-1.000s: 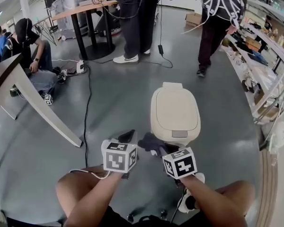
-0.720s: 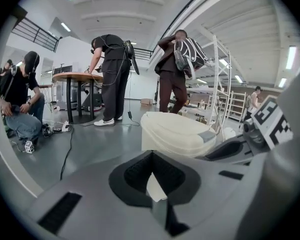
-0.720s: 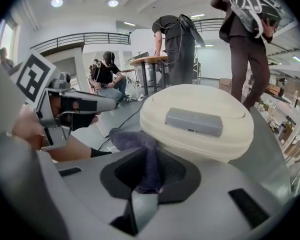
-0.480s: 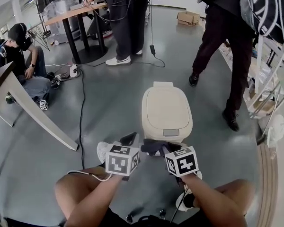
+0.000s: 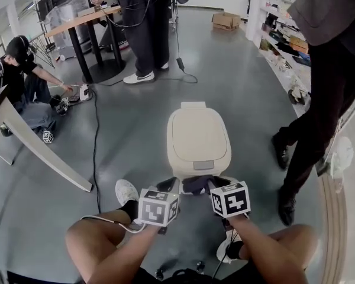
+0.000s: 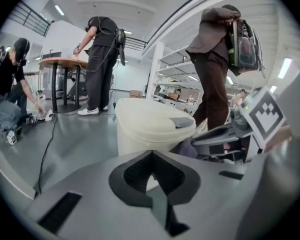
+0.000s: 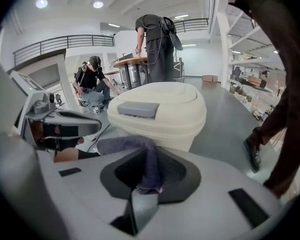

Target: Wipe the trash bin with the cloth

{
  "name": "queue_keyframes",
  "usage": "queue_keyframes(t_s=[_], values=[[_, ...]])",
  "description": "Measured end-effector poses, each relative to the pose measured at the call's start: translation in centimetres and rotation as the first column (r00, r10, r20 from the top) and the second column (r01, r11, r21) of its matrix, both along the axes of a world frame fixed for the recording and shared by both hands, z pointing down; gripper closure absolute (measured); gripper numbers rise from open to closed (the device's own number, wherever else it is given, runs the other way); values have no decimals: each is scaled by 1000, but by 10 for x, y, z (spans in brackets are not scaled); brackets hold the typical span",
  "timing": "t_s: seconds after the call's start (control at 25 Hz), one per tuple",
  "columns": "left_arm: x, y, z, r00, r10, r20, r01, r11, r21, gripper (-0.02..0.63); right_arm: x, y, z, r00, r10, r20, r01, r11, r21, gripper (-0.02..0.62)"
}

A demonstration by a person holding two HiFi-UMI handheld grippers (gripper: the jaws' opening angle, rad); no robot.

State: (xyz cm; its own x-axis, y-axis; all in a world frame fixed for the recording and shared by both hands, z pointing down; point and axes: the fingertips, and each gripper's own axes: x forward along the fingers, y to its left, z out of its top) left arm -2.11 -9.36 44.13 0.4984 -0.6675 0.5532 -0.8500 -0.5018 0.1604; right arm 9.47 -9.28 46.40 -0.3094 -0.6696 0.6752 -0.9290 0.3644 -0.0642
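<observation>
A cream trash bin (image 5: 199,139) with its lid down stands on the grey floor just ahead of both grippers. My right gripper (image 5: 210,186) is shut on a dark purple cloth (image 5: 194,184), which hangs at the bin's near front edge. In the right gripper view the cloth (image 7: 135,149) drapes out of the right gripper (image 7: 149,170), in front of the bin (image 7: 162,111). My left gripper (image 5: 168,186) is beside it on the left, shut with nothing in it. The left gripper view shows this gripper (image 6: 151,160) close to the bin's side (image 6: 140,134), with the cloth (image 6: 186,148) to the right.
A person in dark trousers (image 5: 319,99) stands close on the bin's right. Another person (image 5: 139,22) stands by a round table (image 5: 86,16) farther back. Someone sits on the floor at left (image 5: 23,70). A cable (image 5: 96,141) and a slanted white beam (image 5: 35,152) lie left.
The bin has come nearer in view, and both grippers now sit at its front edge. The person on the right has walked much closer.
</observation>
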Motion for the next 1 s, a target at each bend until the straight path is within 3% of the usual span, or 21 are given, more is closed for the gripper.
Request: queue_keyframes(t_s=[0.12, 0.48, 1.0], values=[[9, -1, -2, 999, 34, 41, -36, 999, 41, 609, 10, -1, 2, 1000, 22, -2, -22, 1000, -3, 529], [36, 5, -2, 996, 90, 0, -90, 996, 21, 609, 44, -7, 11, 997, 77, -28, -77, 997, -14, 529], [59, 16, 7, 985, 173, 3, -173, 985, 16, 609, 64, -13, 17, 990, 135, -51, -136, 991, -14, 529]])
